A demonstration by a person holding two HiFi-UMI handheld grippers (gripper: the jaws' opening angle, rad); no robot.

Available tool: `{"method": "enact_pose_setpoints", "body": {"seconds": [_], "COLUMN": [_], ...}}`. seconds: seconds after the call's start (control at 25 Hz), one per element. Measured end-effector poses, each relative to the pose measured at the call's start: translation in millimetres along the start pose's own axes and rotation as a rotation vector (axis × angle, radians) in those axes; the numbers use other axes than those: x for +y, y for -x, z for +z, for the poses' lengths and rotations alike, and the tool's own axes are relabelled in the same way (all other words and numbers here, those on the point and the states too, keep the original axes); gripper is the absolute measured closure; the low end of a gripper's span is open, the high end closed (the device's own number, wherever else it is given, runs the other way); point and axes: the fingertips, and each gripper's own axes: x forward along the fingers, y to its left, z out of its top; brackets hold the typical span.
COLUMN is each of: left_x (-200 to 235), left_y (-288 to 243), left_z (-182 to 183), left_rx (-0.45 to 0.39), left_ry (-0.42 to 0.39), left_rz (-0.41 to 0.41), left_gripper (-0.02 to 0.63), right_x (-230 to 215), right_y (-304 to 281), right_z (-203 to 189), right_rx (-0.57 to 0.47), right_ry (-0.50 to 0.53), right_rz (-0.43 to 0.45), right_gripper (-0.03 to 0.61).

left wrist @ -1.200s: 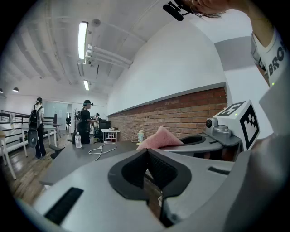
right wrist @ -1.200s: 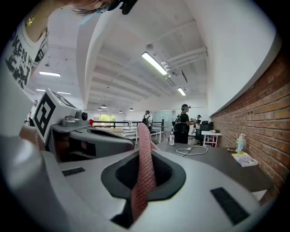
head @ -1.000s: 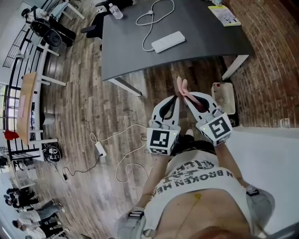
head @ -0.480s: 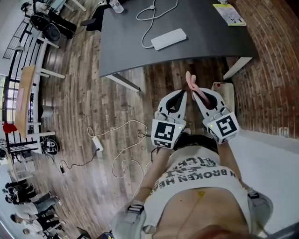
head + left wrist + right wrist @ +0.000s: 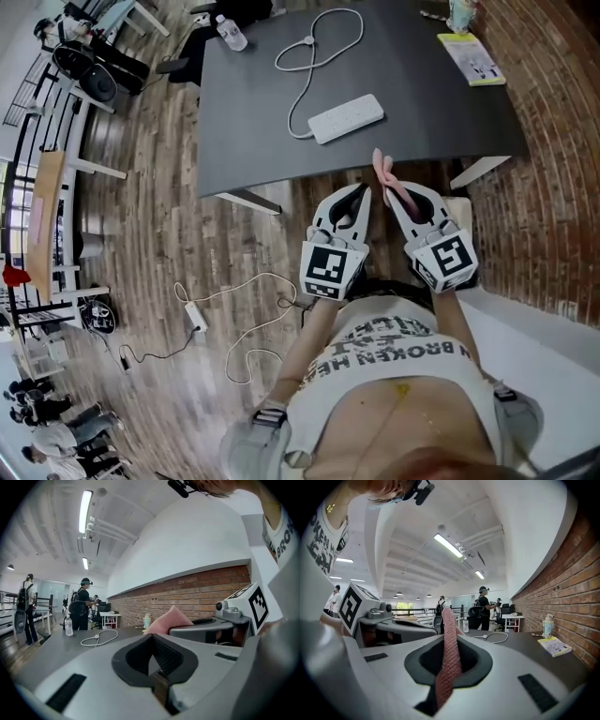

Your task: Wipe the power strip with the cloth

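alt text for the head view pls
A person's right gripper clamps a pink cloth at the edge of a dark grey table, short of the white power strip lying on it. The left gripper beside it is shut and empty.

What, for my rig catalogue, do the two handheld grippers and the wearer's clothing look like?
Both the left gripper and right gripper have light grey shells with black ribbed lining inside the jaws, and each carries a white cube with black square markers. The person wears a white T-shirt with dark lettering.
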Motion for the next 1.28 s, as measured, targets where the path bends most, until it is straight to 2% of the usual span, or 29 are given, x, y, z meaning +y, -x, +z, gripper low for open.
{"method": "enact_pose_setpoints", "body": {"seconds": [0.32,0.56,0.84,1.28], "left_x": [101,157,184,223], "left_y": [-83,-116,-119,-116], "left_z": [21,28,25,24], "left_rx": [0.016,0.016,0.011,0.004], "left_ry": [-0.019,-0.022,-0.010,0.010], "left_rz": [-0.060,-0.080,-0.054,0.062], "left_gripper": [0.606,0.606,0.606,0.606], "right_x": [-57,-77,-79,-73], "right_y": [-128,-194,-225,-267], "right_z": [22,30,21,20], "right_rx": [0.002,0.013,0.043,0.077], "right_ry": [0.007,0.010,0.011,0.033], "right_rz": [-0.007,-0.005,0.019,0.140], "right_gripper": [0.561,0.561,0.561,0.561]}}
